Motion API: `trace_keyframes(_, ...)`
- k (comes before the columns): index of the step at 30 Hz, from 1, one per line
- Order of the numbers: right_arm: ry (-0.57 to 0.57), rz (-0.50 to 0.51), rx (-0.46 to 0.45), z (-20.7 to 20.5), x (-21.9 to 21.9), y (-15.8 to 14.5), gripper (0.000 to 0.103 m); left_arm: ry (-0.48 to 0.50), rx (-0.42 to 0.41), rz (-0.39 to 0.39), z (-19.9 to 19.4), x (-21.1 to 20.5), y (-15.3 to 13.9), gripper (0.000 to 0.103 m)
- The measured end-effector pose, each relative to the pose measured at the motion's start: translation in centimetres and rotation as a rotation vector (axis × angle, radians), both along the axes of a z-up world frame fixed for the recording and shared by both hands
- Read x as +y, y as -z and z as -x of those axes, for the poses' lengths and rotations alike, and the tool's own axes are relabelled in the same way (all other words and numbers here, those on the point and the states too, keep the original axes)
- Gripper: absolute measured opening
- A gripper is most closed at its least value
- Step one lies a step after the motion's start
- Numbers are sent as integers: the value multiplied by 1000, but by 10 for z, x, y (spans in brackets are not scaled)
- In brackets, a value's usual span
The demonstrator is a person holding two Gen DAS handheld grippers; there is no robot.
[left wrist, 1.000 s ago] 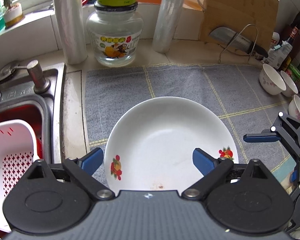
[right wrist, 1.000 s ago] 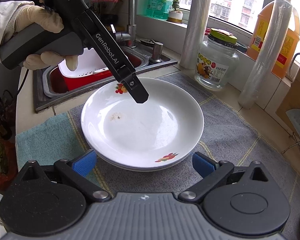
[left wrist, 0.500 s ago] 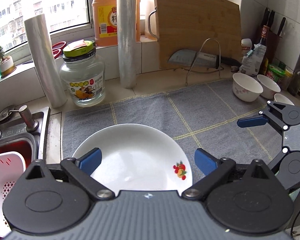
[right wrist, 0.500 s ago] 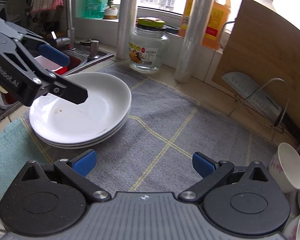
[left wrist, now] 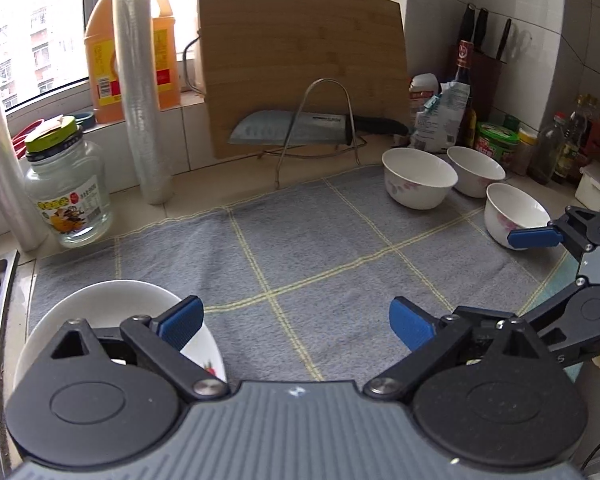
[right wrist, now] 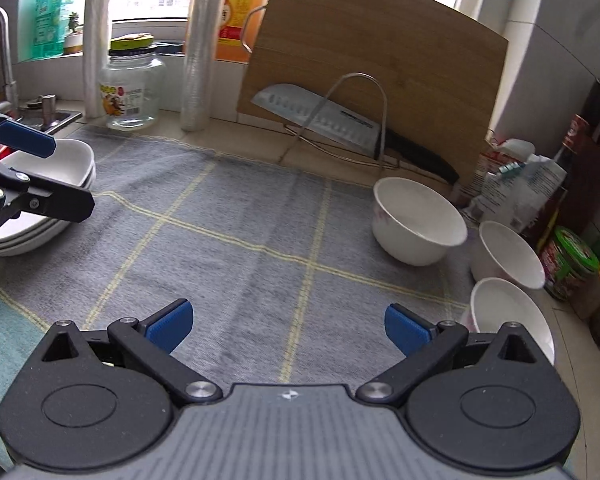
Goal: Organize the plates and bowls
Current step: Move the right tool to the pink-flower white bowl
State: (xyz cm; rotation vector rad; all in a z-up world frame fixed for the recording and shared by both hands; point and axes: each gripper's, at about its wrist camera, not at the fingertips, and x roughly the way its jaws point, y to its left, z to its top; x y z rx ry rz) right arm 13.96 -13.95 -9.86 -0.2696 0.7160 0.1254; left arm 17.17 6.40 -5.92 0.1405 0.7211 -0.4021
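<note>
A stack of white plates (left wrist: 100,304) with fruit prints lies at the left end of the grey mat (left wrist: 308,240). Three white bowls stand apart at the mat's right end: one at the back (left wrist: 418,178), one behind it to the right (left wrist: 476,170), one nearer (left wrist: 514,214). My left gripper (left wrist: 296,320) is open and empty over the mat, its left finger above the plates' rim. My right gripper (right wrist: 288,324) is open and empty over the mat's middle. Its view shows the plates (right wrist: 60,164) at left and the bowls (right wrist: 416,220), (right wrist: 508,254), (right wrist: 508,312) at right.
A wooden cutting board (left wrist: 300,60) and a cleaver on a wire rack (left wrist: 300,128) stand at the back. A glass jar (left wrist: 66,196), film rolls (left wrist: 140,100) and an oil jug sit back left. Bottles and jars (left wrist: 496,140) crowd the right corner.
Both grippers have swung right, away from the plate stack and toward the bowls. The left gripper's fingers no longer straddle the top plate. The plates stay at the mat's left end.
</note>
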Motion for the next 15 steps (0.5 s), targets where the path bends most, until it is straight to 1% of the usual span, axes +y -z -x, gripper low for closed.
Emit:
trace_keyframes(2, 13, -17, 0, 5, -22, -1, 103, 12, 11, 7, 3, -15, 1, 99)
trace_keyframes(5, 20, 7, -16, 9, -50, -2, 103, 33, 7, -1, 7, -40, 4, 99)
trace_keyframes(8, 28, 12, -18, 11, -81, -3, 103, 46, 24, -7, 7, -73, 8, 99)
trace_keyframes(12, -5, 5, -18, 15, -129, -3, 103, 97, 40, 28, 8, -118, 17, 99)
trace_keyframes(15, -38, 9, -21, 15, -163, -3, 103, 112, 56, 29, 6, -152, 25, 99)
